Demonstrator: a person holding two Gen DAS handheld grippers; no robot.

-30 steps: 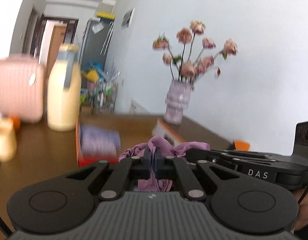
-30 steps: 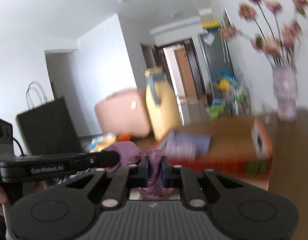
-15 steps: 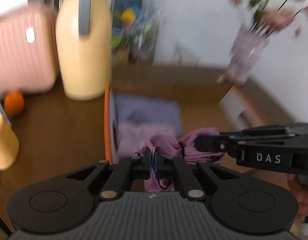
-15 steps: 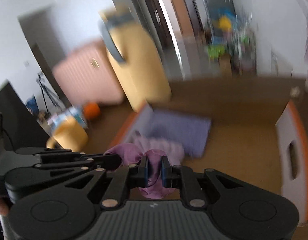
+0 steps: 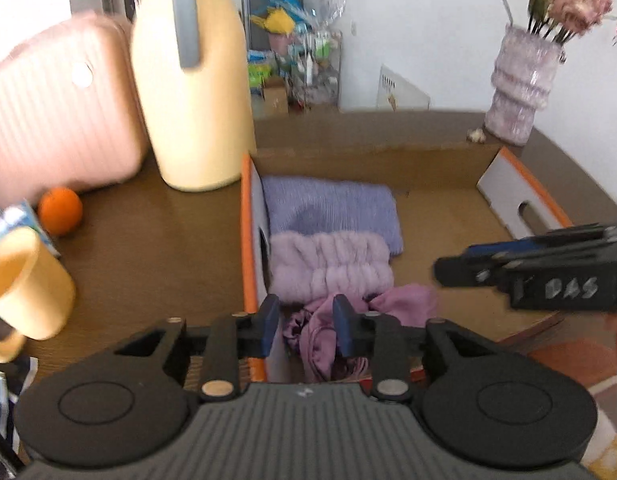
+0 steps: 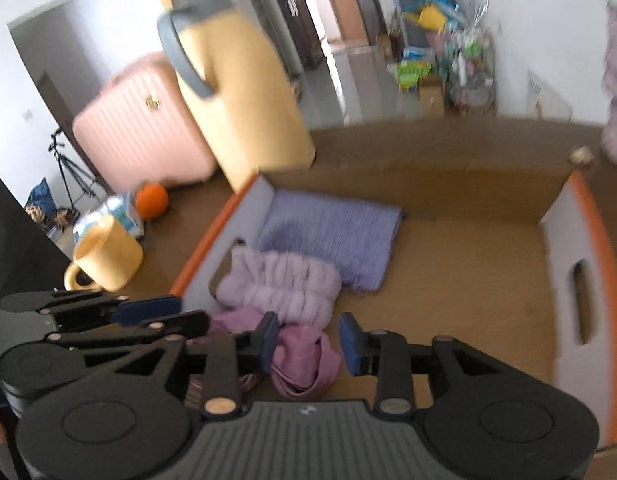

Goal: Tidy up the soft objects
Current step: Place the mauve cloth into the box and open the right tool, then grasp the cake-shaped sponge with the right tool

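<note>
A crumpled purple cloth [image 5: 328,328] lies at the near left corner of the cardboard box [image 5: 448,216], just in front of a fluffy lilac headband [image 5: 328,264] and a folded lavender towel [image 5: 328,208]. My left gripper [image 5: 306,330] is open, its jaws either side of the cloth. My right gripper [image 6: 310,344] is open over the same cloth [image 6: 304,360], with the headband [image 6: 280,284] and towel [image 6: 332,236] beyond. Each gripper shows in the other's view, the right [image 5: 548,272] and the left [image 6: 108,320].
The box has orange-edged walls [image 6: 588,280] with handle slots. Left of it stand a yellow jug [image 5: 192,88], a pink case [image 5: 56,112], an orange [image 5: 59,210] and a yellow mug [image 5: 20,280]. A vase of flowers [image 5: 520,80] stands at the back right.
Both grippers tilted down into the box and opened, letting go of the purple cloth, which now lies in the box's near left corner.
</note>
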